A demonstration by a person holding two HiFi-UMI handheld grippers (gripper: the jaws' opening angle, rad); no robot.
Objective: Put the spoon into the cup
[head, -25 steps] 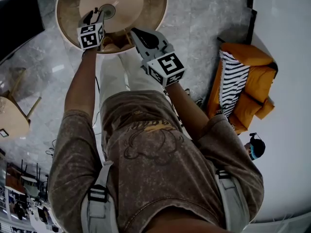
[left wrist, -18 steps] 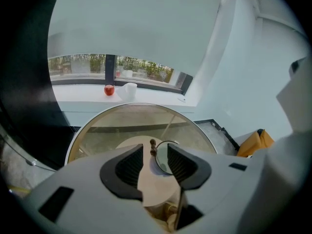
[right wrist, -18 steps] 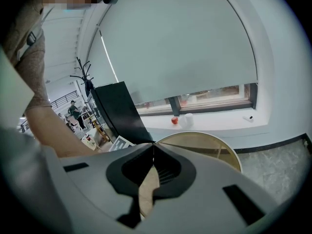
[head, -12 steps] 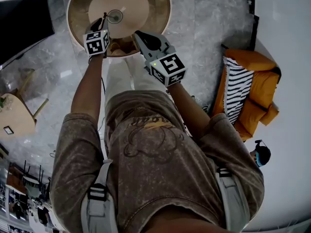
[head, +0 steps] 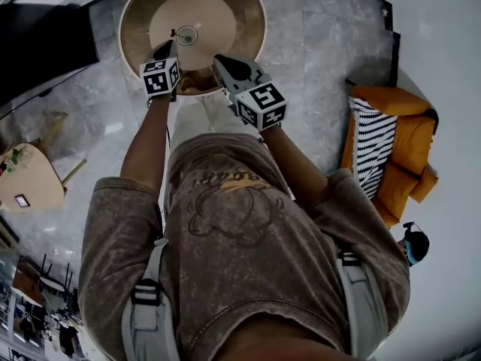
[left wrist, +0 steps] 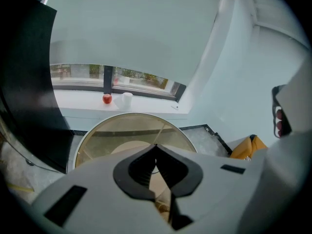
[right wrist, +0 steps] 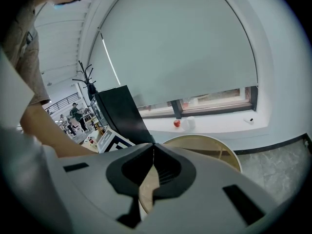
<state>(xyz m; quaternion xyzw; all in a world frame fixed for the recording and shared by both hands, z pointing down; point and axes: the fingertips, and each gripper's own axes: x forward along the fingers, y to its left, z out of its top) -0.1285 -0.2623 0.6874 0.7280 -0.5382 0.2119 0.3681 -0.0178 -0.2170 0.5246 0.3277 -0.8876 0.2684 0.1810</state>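
A small round cup [head: 186, 34] stands in the middle of the round glass-topped table [head: 244, 13]. A thin dark bit at the cup's left rim may be the spoon's handle; it is too small to tell. My left gripper [head: 167, 48] hovers just near and left of the cup, apart from it. Its jaws have just been closing and now meet with nothing between them [left wrist: 156, 146]. My right gripper [head: 219, 60] hangs over the table's near edge, also shut and empty [right wrist: 153, 145]. In both gripper views the jaws hide the cup.
An orange sofa with a striped cushion [head: 379, 153] stands at the right and a small wooden table [head: 30, 179] at the left. A dark panel [head: 41, 43] is left of the round table. A red apple [left wrist: 107, 99] and a white mug [left wrist: 126, 99] sit on the window sill.
The left gripper has drawn up and back from the cup, where its tips were a second ago. The right gripper has lifted a little.
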